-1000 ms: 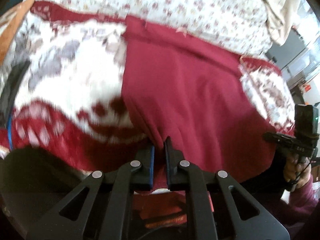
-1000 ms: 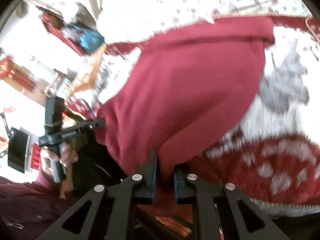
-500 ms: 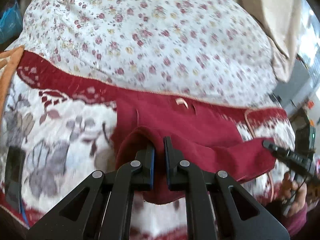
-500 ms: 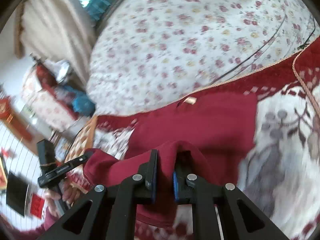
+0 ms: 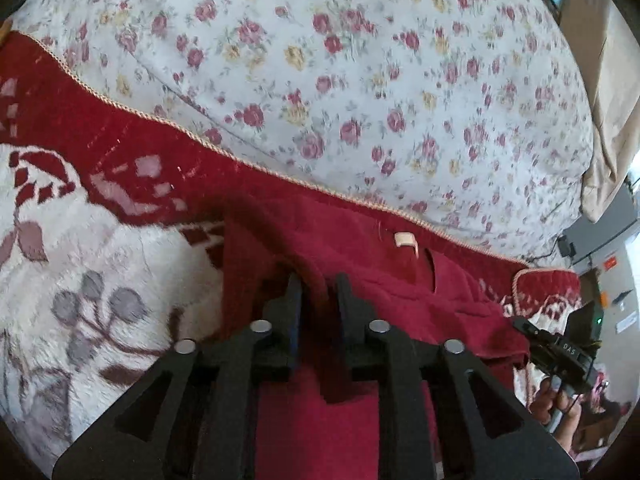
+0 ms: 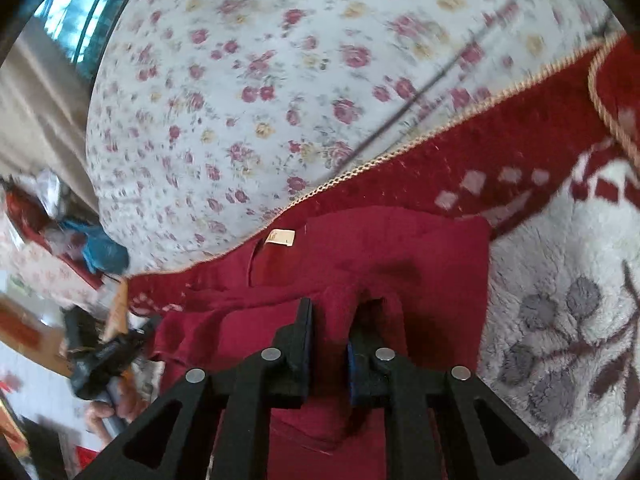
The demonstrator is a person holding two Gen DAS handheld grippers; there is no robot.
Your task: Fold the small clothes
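My left claw [image 5: 318, 280] and right claw [image 6: 332, 306] each pinch a fold of the dark red garment [image 6: 380, 248], which lies doubled on the red-and-white blanket [image 6: 560, 280], beside the floral sheet [image 5: 360, 80].

floral bedding [image 5: 360, 80] open ahead, garment [image 5: 400, 300] underfoot

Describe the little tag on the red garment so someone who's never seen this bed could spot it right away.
Start at the red and white plush blanket, whose corded edge crosses the floral sheet. The dark red garment lies on it, pinched by both grippers. Near its far edge sits the small tag, the only pale beige rectangle on plain red cloth.
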